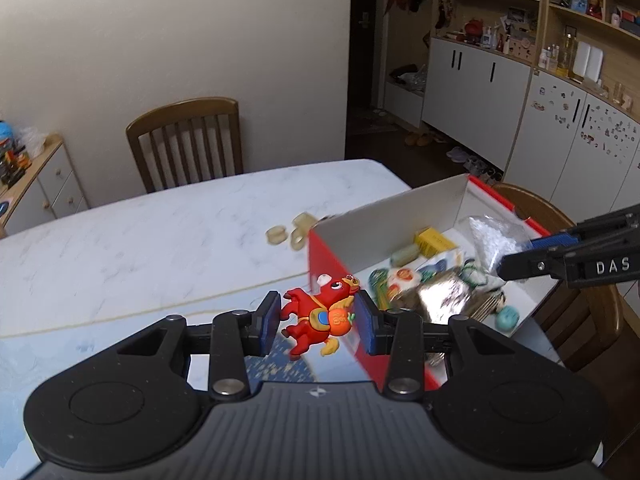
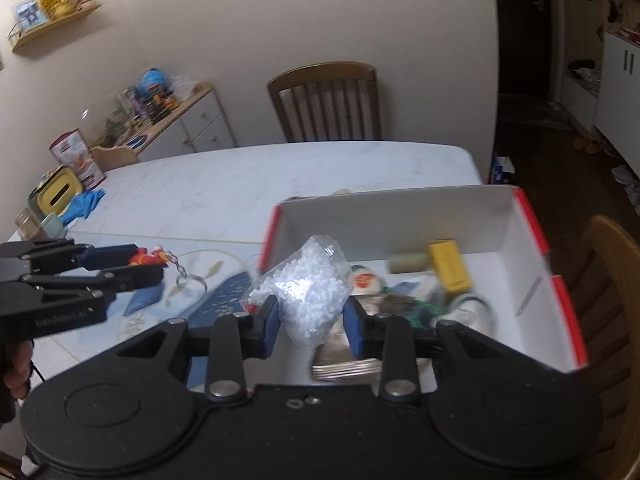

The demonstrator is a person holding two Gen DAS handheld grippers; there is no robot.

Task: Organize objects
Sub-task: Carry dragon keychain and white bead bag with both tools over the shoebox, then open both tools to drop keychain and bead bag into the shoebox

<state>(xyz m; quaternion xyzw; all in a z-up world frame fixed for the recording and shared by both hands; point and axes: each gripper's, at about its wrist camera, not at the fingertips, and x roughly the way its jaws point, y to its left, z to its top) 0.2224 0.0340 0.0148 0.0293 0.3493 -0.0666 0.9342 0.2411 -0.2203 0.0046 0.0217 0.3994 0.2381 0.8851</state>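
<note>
My big white tabletop (image 2: 280, 184) fills the middle of the room, with a brown chair (image 2: 326, 100) at its far side. On the right part of the tabletop sits a red box (image 2: 532, 216) with white walls inside. It has lots of small things in it, like a yellow box (image 2: 450, 266) and a shiny silver pack (image 1: 440, 300). Left of the red box, on the bare tabletop, lie some little pale rings (image 1: 290, 232). My right claw (image 2: 310, 320) is squeezed on a clear bag of white bits (image 2: 308, 288), and the bag is up in the air over the near left corner of the red box. My left claw (image 1: 316, 320) is squeezed on a little red toy animal (image 1: 320, 316) with a small chain (image 2: 180, 268) hanging from it. The toy is in the air too, just left of the red box. A bit of my hand (image 2: 18, 372) shows under the left claw.
</note>
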